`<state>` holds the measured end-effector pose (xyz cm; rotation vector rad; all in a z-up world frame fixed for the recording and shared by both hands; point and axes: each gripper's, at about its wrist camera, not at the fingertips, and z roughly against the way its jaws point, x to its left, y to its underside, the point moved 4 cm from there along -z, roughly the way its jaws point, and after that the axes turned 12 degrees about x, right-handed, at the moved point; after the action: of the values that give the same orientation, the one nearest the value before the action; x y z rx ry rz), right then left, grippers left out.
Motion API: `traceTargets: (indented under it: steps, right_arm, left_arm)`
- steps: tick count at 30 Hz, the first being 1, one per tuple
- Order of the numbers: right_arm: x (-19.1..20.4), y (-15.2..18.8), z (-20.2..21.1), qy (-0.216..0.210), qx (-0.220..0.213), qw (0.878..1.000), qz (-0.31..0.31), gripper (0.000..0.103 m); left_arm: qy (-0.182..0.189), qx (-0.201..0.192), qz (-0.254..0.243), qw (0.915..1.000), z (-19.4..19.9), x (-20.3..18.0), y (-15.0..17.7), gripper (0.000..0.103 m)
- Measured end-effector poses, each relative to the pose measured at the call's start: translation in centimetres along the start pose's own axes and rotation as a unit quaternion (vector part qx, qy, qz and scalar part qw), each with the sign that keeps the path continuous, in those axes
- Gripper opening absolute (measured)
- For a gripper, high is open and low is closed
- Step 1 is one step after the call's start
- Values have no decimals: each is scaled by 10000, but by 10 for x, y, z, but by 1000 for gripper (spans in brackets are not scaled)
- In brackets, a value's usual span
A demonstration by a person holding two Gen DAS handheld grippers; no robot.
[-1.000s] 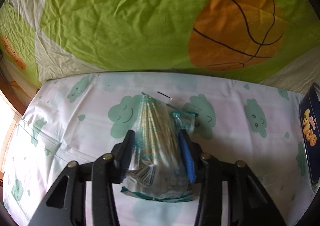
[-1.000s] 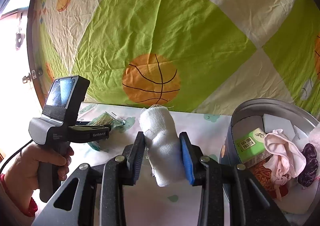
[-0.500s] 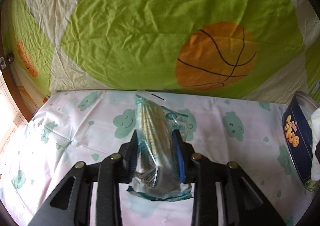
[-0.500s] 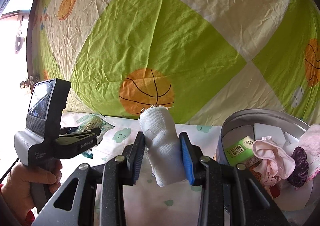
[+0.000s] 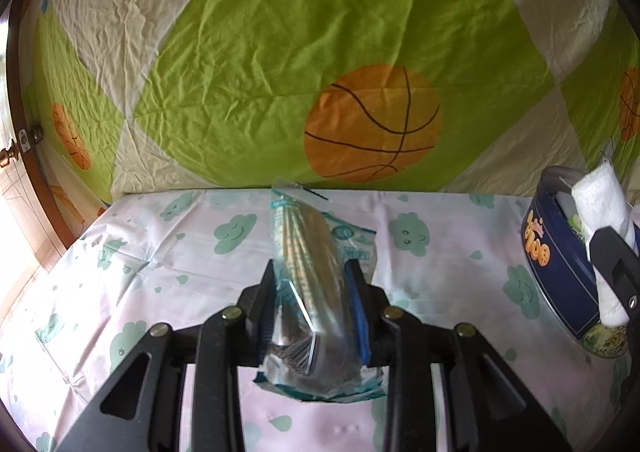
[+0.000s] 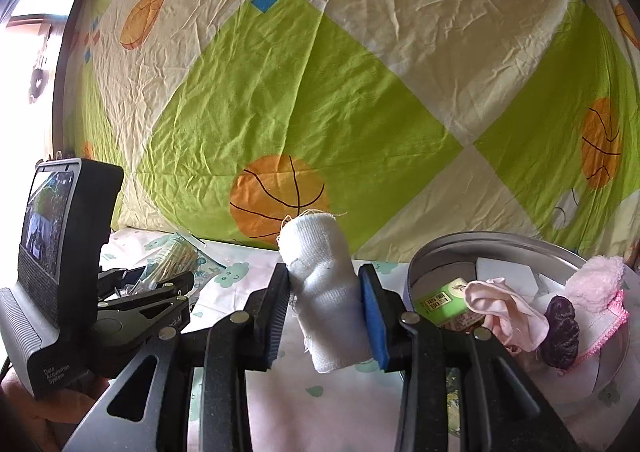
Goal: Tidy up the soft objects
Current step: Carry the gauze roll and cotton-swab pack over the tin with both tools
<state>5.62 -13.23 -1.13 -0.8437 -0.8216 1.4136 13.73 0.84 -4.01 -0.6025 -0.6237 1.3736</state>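
The left tongs are clamped on a clear plastic bag of thin wooden sticks, having just squeezed a little tighter on it; the bag sits between the black pad and the blue pad and hangs clear above the pale cloud-print cloth covering the worktop. The right tongs grip a white roll of gauze bandage, standing roughly upright between its pads and sticking out above and below them. Just right of that roll sits a round dark-blue metal tin, open, holding a pale pink cloth, a fluffy pink item, a dark purple piece, a green packet and white blocks. A green and cream basketball-print sheet hangs behind.
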Motion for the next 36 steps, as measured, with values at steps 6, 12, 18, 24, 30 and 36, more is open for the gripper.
traceTargets:
  steps: [6,12,18,24,30,36]
  right_arm:
    - [-11,5,10,97,24,9999,-107,38]
    - [-21,11,17,178,71,9997,-166,38]
    - [-29,15,25,240,74,9995,-174,38]
    - [-40,19,31,318,86,9993,-171,38]
    - [-50,22,39,385,77,9991,-183,38]
    - [-57,25,46,418,65,9990,-165,38]
  left_arm:
    - [93,-118,-25,9999,15,-11,8,30]
    - [177,-154,-36,9997,25,-21,16,30]
    - [243,-164,-20,9996,33,-28,22,30]
    - [320,-157,-126,9993,40,-41,29,30]
    - [408,-179,-99,9990,47,-51,33,30]
    - [447,-182,-95,9988,52,-57,37,30]
